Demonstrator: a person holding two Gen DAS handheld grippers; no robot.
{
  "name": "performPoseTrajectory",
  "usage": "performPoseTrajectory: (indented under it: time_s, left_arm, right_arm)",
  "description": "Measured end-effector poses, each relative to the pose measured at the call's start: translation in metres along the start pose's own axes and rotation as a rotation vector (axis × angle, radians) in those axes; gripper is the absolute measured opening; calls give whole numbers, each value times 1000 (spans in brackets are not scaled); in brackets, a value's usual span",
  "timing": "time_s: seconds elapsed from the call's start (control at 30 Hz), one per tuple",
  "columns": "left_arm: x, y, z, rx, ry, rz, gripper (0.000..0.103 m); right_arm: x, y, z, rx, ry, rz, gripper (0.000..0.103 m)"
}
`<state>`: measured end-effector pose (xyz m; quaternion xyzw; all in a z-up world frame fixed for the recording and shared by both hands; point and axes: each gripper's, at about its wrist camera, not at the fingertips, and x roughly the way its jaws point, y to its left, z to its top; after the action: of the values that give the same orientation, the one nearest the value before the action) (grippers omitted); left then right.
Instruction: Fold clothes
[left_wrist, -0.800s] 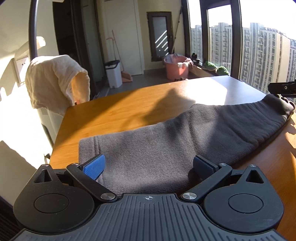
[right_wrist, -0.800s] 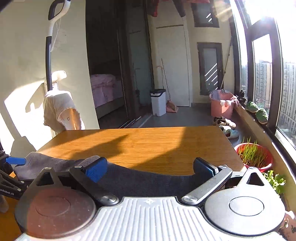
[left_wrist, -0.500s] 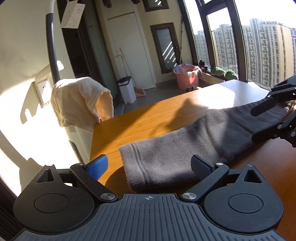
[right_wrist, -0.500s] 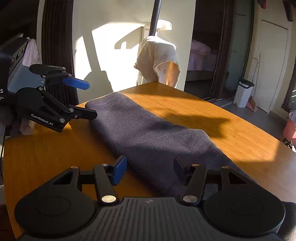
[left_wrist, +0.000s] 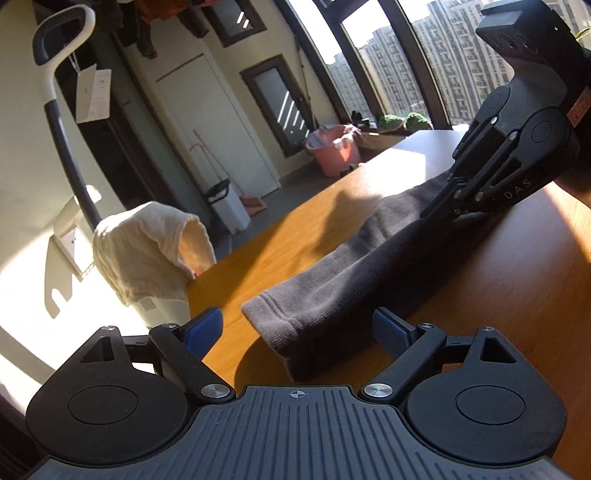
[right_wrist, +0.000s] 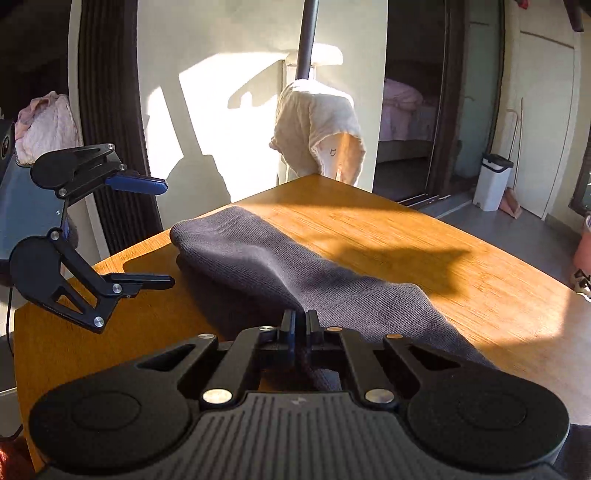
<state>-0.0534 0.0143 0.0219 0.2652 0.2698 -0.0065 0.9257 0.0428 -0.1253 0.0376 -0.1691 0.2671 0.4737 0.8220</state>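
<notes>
Lettering first: "DAS" reads on the side of the right gripper (left_wrist: 448, 194) body in the left wrist view, with an orange tag at its edge too blurred to read. White paper tag (left_wrist: 94, 95) hanging from the vacuum handle (left_wrist: 55, 55) has print too small to make out. Small dark mark on the cream cloth (right_wrist: 317, 129) in the right wrist view, not legible.

Garment (right_wrist: 295, 273): dark grey fine-rib knit, folded into a long narrow band. Near end in the left wrist view shows a stitched hem band (left_wrist: 275, 319). Far end in the right wrist view is a rounded fold. Half of it in shadow, half in low sun.

Position: it lies flat on the wooden table (right_wrist: 424, 236), running lengthwise from one gripper to the other.

Right gripper: jaws closed tight, pinching a ridge of the knit at that end; fabric bunches up into the pads and drapes away to both sides. In the left wrist view the closed fingers come down onto the garment's far end.

Left gripper (left_wrist: 299, 326): jaws wide apart, blue pad (left_wrist: 203, 326) on one finger. Hemmed end of the garment sits between the two fingers, neither pad pressing on it. In the right wrist view the same gripper (right_wrist: 162, 232) hangs just beside the rounded end, one finger above and one near the tabletop, no contact visible.

Cream cloth draped over a white unit just past the table's far corner.
</notes>
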Motion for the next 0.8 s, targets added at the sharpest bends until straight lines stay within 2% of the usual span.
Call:
performPoseTrajectory:
  time_s: [0.03, 0.13, 0.17, 0.2, 0.23, 0.27, 0.3, 0.37, 0.47, 0.5, 0.53, 0.6, 0.67, 0.7, 0.73, 0.8]
  left_arm:
    - [9, -5, -1, 55, 28, 26, 93]
    - [32, -12, -2, 109, 59, 84, 86]
    - [38, -10, -2, 100, 65, 88, 79]
    - [44, -8, -1, 92, 71, 91, 75]
    - [45, -6, 1, 73, 66, 84, 68]
    - [47, -4, 2, 55, 60, 78, 57]
    - [48, -2, 4, 37, 54, 71, 53]
    - [50, 2, 6, 0, 42, 58, 40]
    - [44, -3, 10, -18, 0, 55, 36]
    - [41, -4, 11, -21, -9, 52, 36]
    - [39, -6, 11, -25, -17, 48, 37]
    - [35, -7, 12, -30, -32, 33, 40]
    - [35, -9, 13, -32, -32, 23, 44]
    - [37, -10, 14, -29, -26, 23, 44]
    - [39, -11, 15, -27, -18, 25, 43]
    - [44, -11, 19, -36, -6, 18, 33]
  right_arm:
    - [-2, -2, 0, 12, -4, 1, 5]
    - [-19, -9, -7, 64, -14, -13, 6]
    - [-28, -14, -13, 84, -22, -52, 7]
    - [-37, -18, -18, 105, -30, -98, 14]
    - [-47, -23, -25, 126, -39, -162, 24]
    - [-56, -28, -32, 146, -45, -218, 30]
    - [-69, -38, -44, 187, -54, -285, 37]
    - [-90, -58, -66, 279, -67, -373, 38]
    - [-119, -82, -93, 380, -70, -512, 43]
    - [-124, -87, -100, 398, -72, -549, 53]
    - [-129, -92, -107, 415, -75, -583, 59]
    - [-132, -103, -120, 467, -73, -608, 59]
    - [-128, -118, -127, 551, -69, -532, 59]
    - [-127, -122, -125, 572, -74, -502, 41]
    - [-125, -125, -123, 586, -82, -475, 16]
    - [-125, -129, -112, 578, -101, -442, 12]
